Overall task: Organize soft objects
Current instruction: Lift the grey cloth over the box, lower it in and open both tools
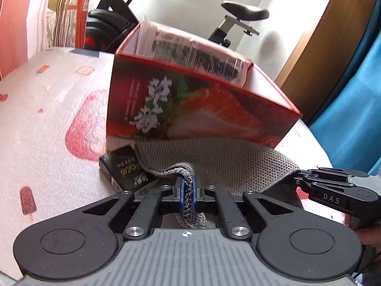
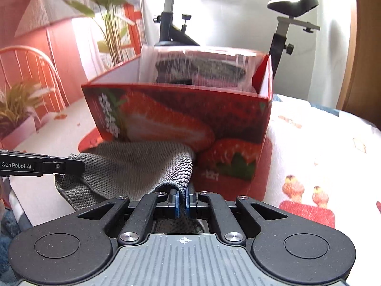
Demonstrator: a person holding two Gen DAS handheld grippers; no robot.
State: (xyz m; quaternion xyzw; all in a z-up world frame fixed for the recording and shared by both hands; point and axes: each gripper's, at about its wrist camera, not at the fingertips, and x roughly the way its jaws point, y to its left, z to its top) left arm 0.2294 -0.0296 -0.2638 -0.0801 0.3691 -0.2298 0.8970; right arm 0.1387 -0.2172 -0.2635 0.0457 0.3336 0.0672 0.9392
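A grey knitted cloth [image 1: 228, 162] hangs spread between both grippers, just in front of a red strawberry-printed box [image 1: 197, 100]. My left gripper [image 1: 188, 194] is shut on a bunched edge of the cloth. My right gripper [image 2: 182, 201] is shut on the opposite edge of the cloth [image 2: 133, 164]. In the left wrist view the right gripper [image 1: 298, 175] comes in from the right, pinching the cloth's corner. The left gripper [image 2: 79, 163] reaches in from the left in the right wrist view. Inside the box [image 2: 190, 112] lies a dark item in clear plastic wrap [image 2: 202, 70].
A small black packet [image 1: 123, 169] lies on the printed tablecloth [image 1: 47, 119] under the cloth's left end. An exercise bike [image 2: 173, 23] stands behind the table, a plant [image 2: 109, 19] at the back left, and a blue fabric [image 1: 352, 95] at the right.
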